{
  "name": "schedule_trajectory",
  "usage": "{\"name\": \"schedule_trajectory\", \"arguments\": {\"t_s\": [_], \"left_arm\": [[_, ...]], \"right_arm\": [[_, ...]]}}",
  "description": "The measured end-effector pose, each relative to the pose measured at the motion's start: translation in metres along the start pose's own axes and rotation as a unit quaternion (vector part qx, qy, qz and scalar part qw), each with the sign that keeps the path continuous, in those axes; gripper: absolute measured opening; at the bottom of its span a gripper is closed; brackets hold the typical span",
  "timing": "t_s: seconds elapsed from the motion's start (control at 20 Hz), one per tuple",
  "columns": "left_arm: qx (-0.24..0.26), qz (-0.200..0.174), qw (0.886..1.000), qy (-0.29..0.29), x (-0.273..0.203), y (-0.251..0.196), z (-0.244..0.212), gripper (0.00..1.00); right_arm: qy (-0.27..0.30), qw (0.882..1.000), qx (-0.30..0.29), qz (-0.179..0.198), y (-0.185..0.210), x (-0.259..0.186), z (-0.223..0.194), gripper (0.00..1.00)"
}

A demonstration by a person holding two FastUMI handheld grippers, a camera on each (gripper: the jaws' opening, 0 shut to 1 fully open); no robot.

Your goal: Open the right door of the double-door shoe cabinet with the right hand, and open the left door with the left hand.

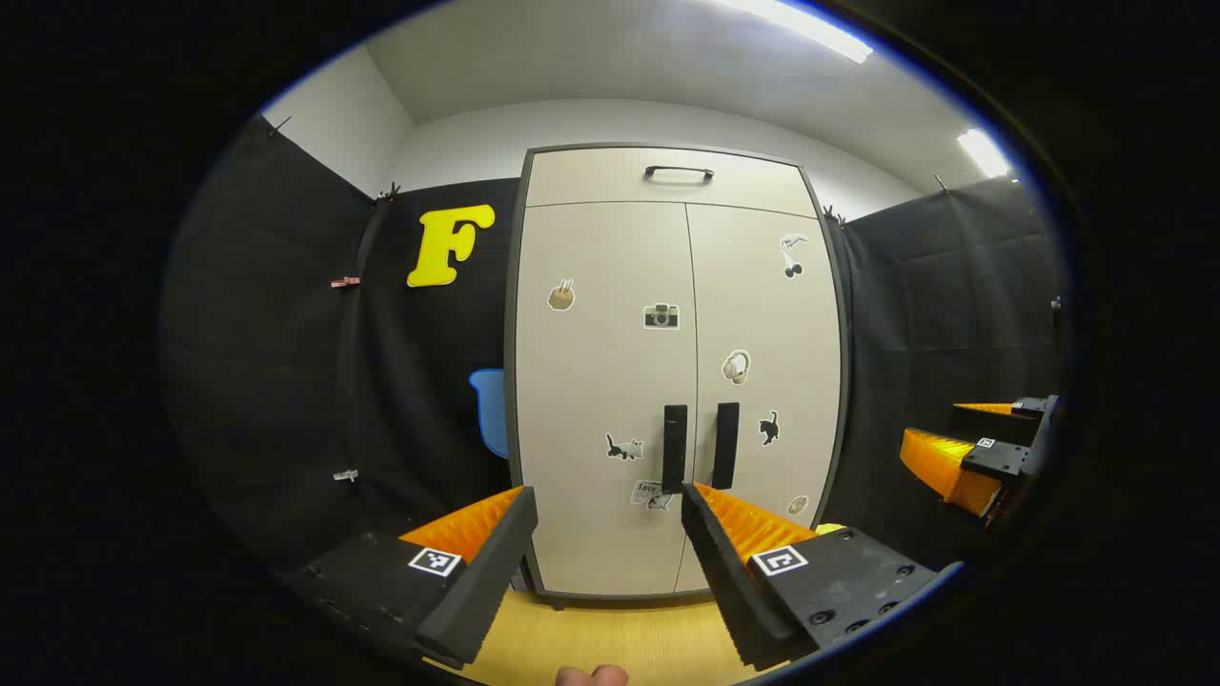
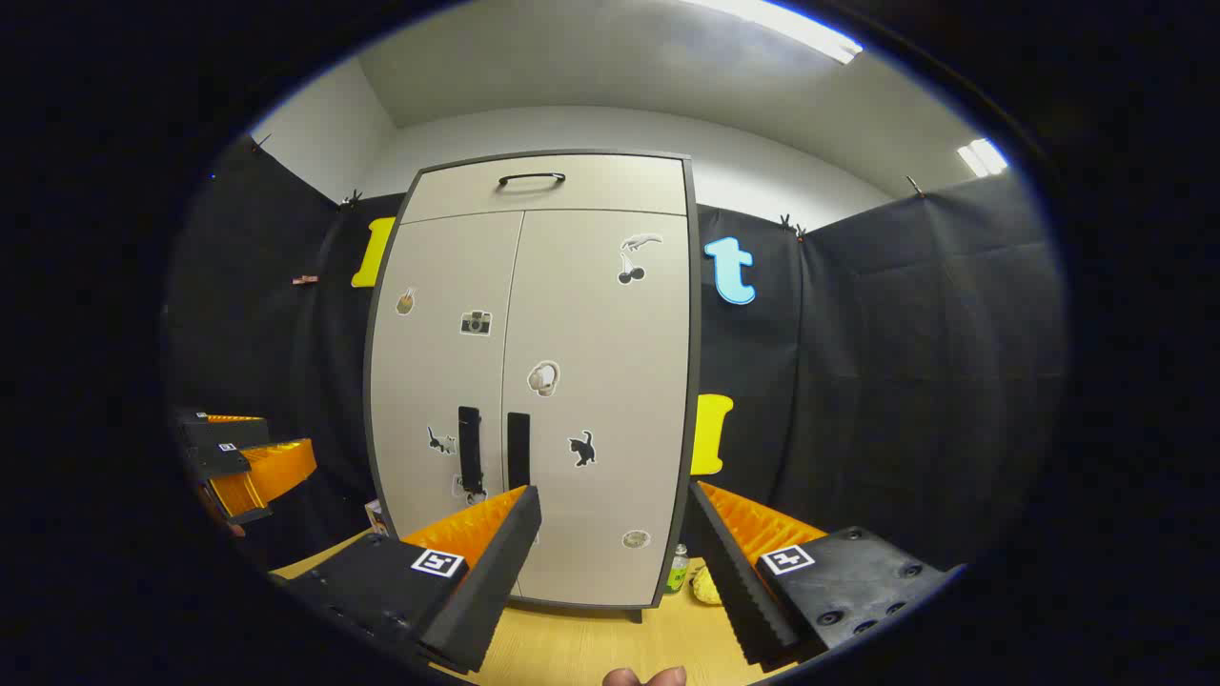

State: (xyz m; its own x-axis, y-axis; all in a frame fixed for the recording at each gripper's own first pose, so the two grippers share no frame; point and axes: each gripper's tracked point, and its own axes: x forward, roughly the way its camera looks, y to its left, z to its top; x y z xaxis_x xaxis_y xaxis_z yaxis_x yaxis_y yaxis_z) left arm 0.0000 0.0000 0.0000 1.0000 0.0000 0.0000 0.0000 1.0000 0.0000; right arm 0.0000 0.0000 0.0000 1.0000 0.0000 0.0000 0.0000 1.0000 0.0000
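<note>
— What does the room look like?

— A booth hung with black cloth (image 2: 905, 362), pale wall (image 1: 610, 129) and ceiling above it, and two strip lights (image 1: 796, 24) overhead. The floor (image 2: 591, 648) is light yellowish wood.

— And the shoe cabinet?

— The shoe cabinet (image 1: 679, 372) stands upright on that floor against the back cloth, beige with a dark frame. Both doors are closed: the left door (image 1: 600, 381) and the right door (image 1: 767, 381) meet at a centre seam. A drawer (image 1: 672, 176) with a dark curved pull sits above them.

— Handles?

— Two black vertical bars just beside the seam, the left handle (image 1: 675, 446) and the right handle (image 1: 726, 444) (small stickers dot the doors around them).

— The claws?

— The left gripper (image 1: 608, 500) is spread wide, holding nothing, well apart from the cabinet. The right gripper (image 2: 615, 500) is likewise spread and empty, facing the right door from a distance; it also appears at the edge of the left gripper view.

— Anything smaller?

— A small bottle (image 2: 677, 569) and a yellowish object I cannot identify lie on the floor by the cabinet's right foot.
</note>
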Motion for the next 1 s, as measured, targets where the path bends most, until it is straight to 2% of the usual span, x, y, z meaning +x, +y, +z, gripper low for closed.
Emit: {"name": "schedule_trajectory", "arguments": {"t_s": [0.8,1.0], "left_arm": [[0.004,0.007,1.0,0.0,-0.009,0.012,0.0,0.95],[0.005,0.008,1.0,0.001,-0.01,0.018,-0.001,0.95]], "right_arm": [[-0.004,1.0,0.004,-0.001,0.008,-0.006,0.002,0.97],[-0.004,1.0,0.009,0.008,0.021,-0.001,0.0,0.96]]}}
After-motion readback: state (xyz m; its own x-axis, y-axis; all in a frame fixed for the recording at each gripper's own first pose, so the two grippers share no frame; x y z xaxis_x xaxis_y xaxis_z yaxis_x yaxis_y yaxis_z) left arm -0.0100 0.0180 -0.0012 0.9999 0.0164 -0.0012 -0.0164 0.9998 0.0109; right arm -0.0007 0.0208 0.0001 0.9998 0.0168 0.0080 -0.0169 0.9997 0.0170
